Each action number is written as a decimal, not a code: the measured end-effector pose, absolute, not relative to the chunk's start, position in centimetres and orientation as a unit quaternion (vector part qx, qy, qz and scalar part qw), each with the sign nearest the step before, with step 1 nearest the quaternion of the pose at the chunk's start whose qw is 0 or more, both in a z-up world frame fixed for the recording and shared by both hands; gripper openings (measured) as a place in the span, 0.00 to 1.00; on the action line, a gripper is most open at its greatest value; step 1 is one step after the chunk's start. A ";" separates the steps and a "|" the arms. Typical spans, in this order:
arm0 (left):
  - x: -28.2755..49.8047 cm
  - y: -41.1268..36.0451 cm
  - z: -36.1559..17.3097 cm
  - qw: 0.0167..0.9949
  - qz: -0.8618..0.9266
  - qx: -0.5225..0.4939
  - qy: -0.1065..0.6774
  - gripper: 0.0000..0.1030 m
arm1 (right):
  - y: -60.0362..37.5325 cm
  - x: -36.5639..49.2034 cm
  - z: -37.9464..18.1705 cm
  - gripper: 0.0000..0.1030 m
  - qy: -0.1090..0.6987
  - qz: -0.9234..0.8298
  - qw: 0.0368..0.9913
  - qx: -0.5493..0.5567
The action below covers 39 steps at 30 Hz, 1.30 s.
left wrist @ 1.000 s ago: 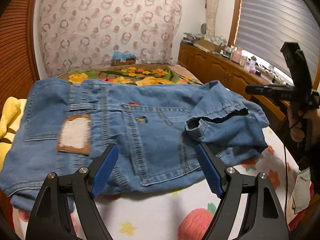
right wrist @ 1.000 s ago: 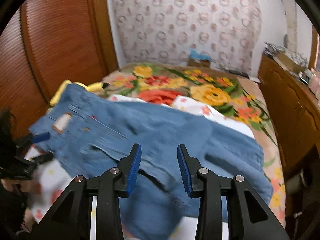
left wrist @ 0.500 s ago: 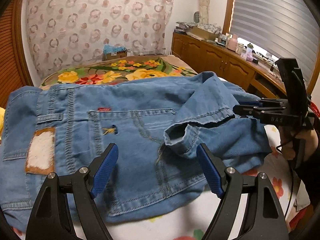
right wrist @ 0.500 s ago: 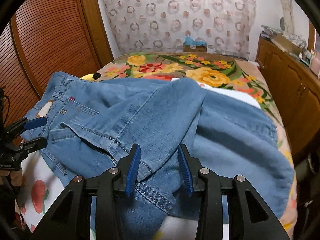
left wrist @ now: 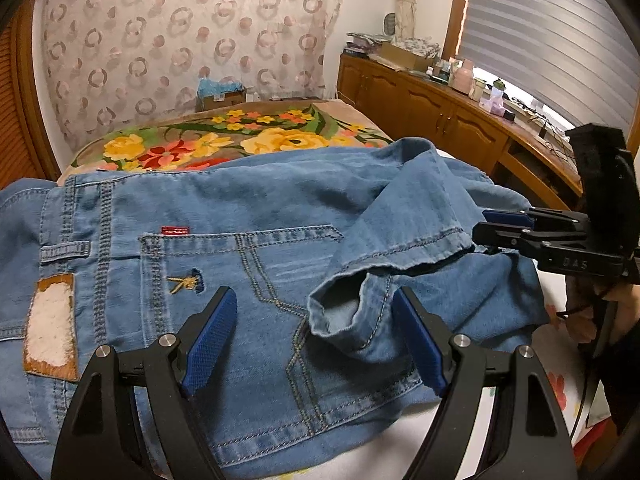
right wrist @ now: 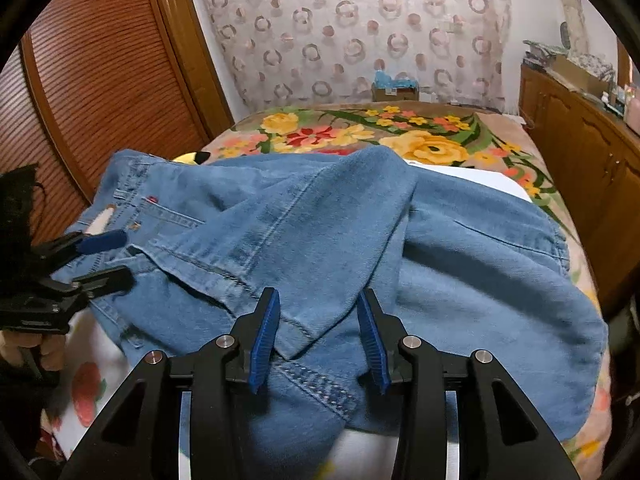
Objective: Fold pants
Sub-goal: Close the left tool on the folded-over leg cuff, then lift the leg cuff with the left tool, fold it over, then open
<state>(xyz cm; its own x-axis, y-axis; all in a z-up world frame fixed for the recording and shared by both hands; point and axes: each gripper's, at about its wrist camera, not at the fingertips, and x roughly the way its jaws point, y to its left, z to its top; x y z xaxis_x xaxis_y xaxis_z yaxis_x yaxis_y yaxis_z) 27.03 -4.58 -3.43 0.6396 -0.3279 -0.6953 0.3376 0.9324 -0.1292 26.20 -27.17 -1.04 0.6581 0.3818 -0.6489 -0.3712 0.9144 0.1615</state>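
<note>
The hem (left wrist: 394, 246) of the folded-over leg on the jeans (left wrist: 248, 280) lies just ahead of both the wide-open left gripper (left wrist: 314, 340) and the half-open, empty right gripper (right wrist: 318, 334).

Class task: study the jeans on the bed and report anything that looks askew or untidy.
The jeans are folded unevenly: one leg cuff lies crumpled and gaping open across the seat, slanted rather than lined up with the edges. The waistband patch looks worn white.

Right gripper (right wrist: 318, 334) jaws apart over folded jeans (right wrist: 320, 224) leg hem; nothing clamped.
</note>
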 end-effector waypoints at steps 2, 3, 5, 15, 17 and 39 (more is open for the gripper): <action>27.3 -4.9 -3.6 0.903 -0.186 0.007 0.386 0.71 | -27.1 26.2 -1.2 0.41 0.359 0.209 0.910 0.009; 27.3 -4.9 -3.8 0.902 -0.188 0.007 0.388 0.68 | -27.1 26.2 -1.2 0.41 0.360 0.210 0.909 0.009; 27.3 -5.1 -4.0 0.901 -0.188 0.010 0.390 0.62 | -27.0 26.1 -1.4 0.41 0.360 0.214 0.908 0.012; 26.8 -6.2 -4.1 0.896 -0.216 0.024 0.387 0.25 | -26.2 26.1 -0.9 0.05 0.342 0.240 0.909 0.009; 26.4 -6.3 -3.8 0.897 -0.219 0.034 0.382 0.15 | -26.2 26.0 -0.6 0.04 0.335 0.245 0.910 0.007; 19.5 3.6 5.1 0.947 -0.186 -0.032 0.259 0.06 | -20.7 24.3 7.3 0.01 0.233 0.301 0.924 -0.029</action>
<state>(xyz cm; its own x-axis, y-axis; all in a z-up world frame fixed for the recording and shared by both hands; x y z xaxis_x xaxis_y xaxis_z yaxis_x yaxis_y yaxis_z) 19.50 3.59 5.05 0.7965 -0.3695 -0.4787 0.3367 0.9285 -0.1565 24.34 -20.68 7.25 0.7106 0.5422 -0.4484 -0.5691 0.8177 0.0869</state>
